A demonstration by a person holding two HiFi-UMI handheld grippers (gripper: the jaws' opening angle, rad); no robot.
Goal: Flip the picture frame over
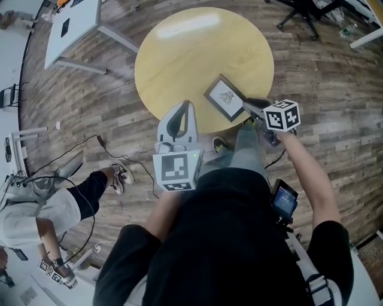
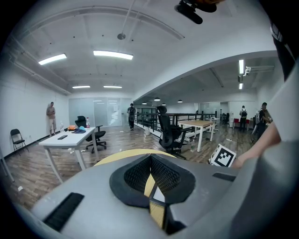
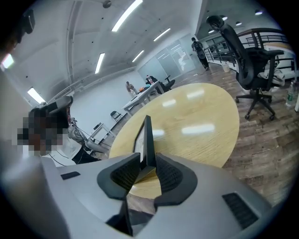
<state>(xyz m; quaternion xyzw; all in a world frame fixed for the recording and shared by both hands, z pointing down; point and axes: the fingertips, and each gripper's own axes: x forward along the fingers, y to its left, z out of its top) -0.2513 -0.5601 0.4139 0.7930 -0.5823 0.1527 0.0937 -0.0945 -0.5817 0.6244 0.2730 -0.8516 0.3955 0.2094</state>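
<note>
The picture frame is dark-rimmed with a white print, and it is over the near right part of the round yellow table. My right gripper is shut on its near corner. In the right gripper view the frame shows edge-on between the pads, above the tabletop. My left gripper hovers at the table's near edge, left of the frame and apart from it. Its tips meet with nothing held.
A white desk stands at the far left, with an office chair at the far right. A person sits on the wood floor at the left, beside loose cables. Another black chair stands past the table.
</note>
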